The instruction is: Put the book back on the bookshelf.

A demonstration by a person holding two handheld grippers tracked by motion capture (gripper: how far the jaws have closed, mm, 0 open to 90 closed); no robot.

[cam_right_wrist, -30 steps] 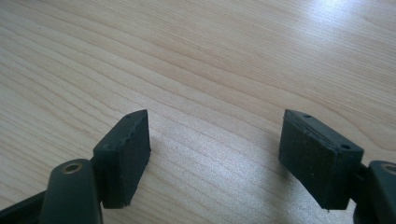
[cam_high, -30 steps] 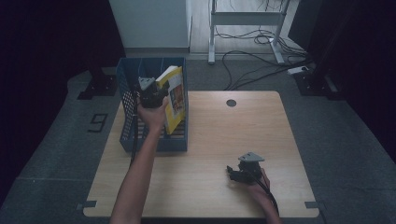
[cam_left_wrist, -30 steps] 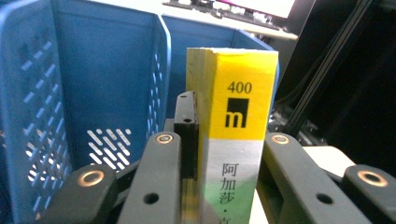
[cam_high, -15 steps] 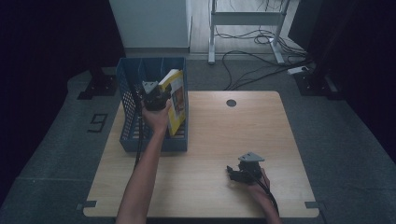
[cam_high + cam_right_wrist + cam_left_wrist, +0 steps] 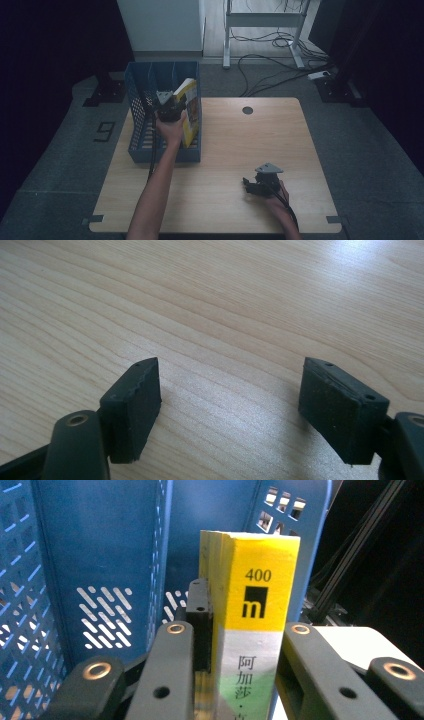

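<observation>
The left gripper (image 5: 235, 645), jaws clamped on the one yellow book (image 5: 257, 615), has drawn it back toward the near end of the blue rack (image 5: 145, 120) over the last second; I'd guess it's being seated or pulled out. The right gripper (image 5: 257, 184) rests wide open and empty on the table (image 5: 240, 145). Two grippers, one book, one rack.

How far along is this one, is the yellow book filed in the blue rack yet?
Done: the yellow book stands inside the blue rack. In hand: the left gripper is shut on its spine. Left: letting go and pulling out. The right gripper rests open on the table.
</observation>
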